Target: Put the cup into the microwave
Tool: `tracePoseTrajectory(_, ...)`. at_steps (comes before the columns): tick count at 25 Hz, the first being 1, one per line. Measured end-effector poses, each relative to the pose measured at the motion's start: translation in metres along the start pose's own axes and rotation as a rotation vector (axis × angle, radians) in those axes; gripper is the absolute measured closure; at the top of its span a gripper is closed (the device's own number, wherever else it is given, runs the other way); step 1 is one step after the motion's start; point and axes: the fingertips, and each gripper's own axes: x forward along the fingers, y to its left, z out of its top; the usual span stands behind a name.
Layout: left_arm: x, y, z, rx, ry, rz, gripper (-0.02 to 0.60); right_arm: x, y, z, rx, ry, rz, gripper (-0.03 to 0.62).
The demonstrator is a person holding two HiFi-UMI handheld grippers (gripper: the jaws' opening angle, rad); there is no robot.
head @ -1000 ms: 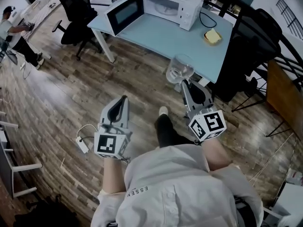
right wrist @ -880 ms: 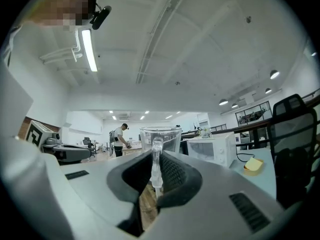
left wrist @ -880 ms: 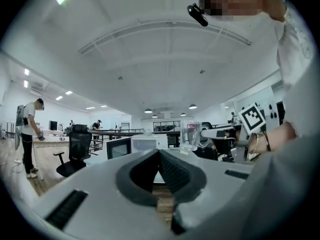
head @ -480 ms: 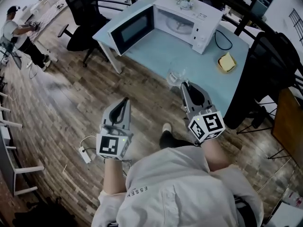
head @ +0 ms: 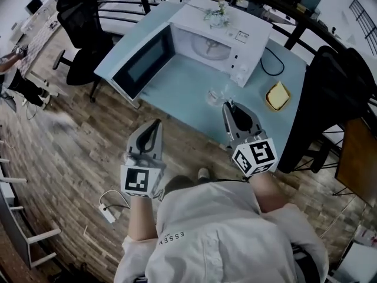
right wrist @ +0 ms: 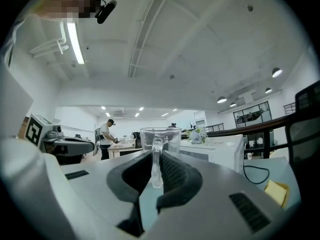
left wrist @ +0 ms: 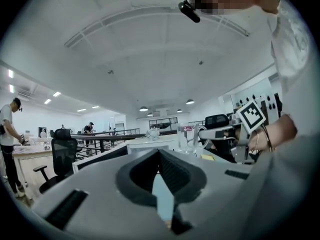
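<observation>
A clear glass cup point(head: 218, 94) hangs over the near part of the light blue table point(head: 188, 84), with my right gripper point(head: 227, 104) shut on its handle. In the right gripper view the cup point(right wrist: 160, 136) stands upright and its handle sits between the pads. The white microwave point(head: 232, 25) stands at the back of the table, its door point(head: 144, 63) swung open to the left and its cavity facing me. My left gripper point(head: 155, 124) is shut on nothing, level, over the floor just short of the table's front edge. The left gripper view shows the cup point(left wrist: 184, 135) to its right.
A yellow block point(head: 277, 95) lies on the table's right side, near a black cable point(head: 272, 63). A black chair point(head: 339, 93) stands to the right, an office chair point(head: 82, 28) to the left. A white power strip point(head: 109, 212) lies on the wooden floor. A person point(head: 12, 69) stands far left.
Both grippers have travelled forward toward the table. The cup, over the floor before, now hangs over the tabletop, and the microwave is closer. The grip on the cup is unchanged.
</observation>
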Motion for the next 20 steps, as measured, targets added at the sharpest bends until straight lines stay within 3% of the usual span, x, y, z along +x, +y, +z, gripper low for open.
tracePoseTrajectory(7, 0.078, 0.022, -0.005, 0.005, 0.004, -0.117, 0.581, 0.045, -0.034, -0.009, 0.010, 0.017, -0.081, 0.553)
tracePoseTrajectory(13, 0.149, 0.055, -0.008, 0.034, -0.008, -0.287, 0.581, 0.096, -0.056, -0.012, 0.024, 0.020, -0.204, 0.553)
tracePoseTrajectory(20, 0.213, 0.090, -0.029, 0.013, 0.043, -0.416, 0.581, 0.151, -0.076, -0.035, 0.042, 0.038, -0.315, 0.553)
